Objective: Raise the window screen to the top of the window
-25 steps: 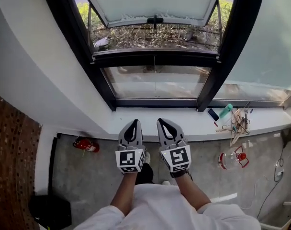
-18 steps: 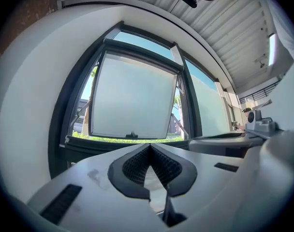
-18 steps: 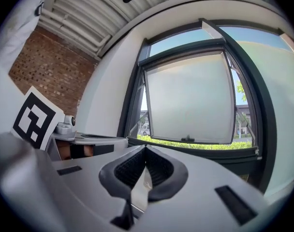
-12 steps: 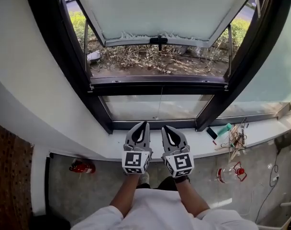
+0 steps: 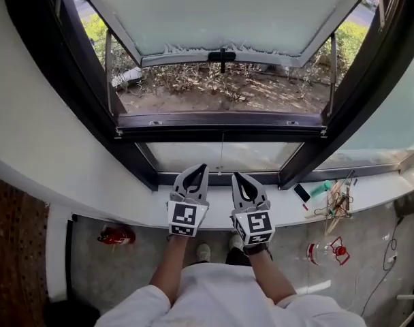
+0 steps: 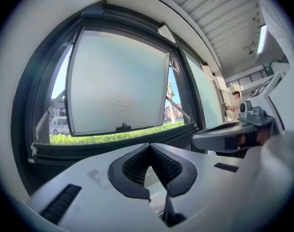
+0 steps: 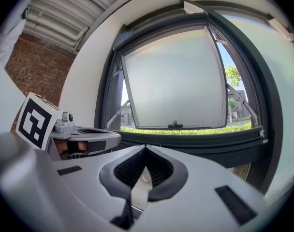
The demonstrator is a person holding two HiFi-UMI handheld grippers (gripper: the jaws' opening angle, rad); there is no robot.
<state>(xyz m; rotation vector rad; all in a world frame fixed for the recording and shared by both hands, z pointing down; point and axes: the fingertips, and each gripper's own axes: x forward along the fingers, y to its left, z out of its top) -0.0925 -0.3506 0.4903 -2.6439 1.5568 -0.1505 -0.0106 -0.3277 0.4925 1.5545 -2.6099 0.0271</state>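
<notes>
The black-framed window (image 5: 135, 161) fills the head view, its frosted sash (image 5: 220, 12) swung outward with a black handle (image 5: 221, 55) on its lower edge. A dark horizontal bar (image 5: 220, 122) crosses the opening above a lower glass pane (image 5: 220, 157). My left gripper (image 5: 201, 169) and right gripper (image 5: 237, 176) are side by side over the white sill (image 5: 125, 213), pointing at the lower pane, below the bar and apart from it. Both are shut and hold nothing. The left gripper (image 6: 149, 146) and right gripper (image 7: 146, 149) each face the sash, pads together.
On the sill at the right lie a phone (image 5: 302, 193), a teal object (image 5: 321, 188) and wooden hangers (image 5: 336, 201). On the floor below are a red extinguisher (image 5: 116, 235), a bottle (image 5: 321, 252) and a cable (image 5: 387, 264). A brick wall (image 5: 16, 251) stands at the left.
Both grippers have moved forward together, from short of the sill to over it near the lower pane. The window looms larger. Both stay shut.
</notes>
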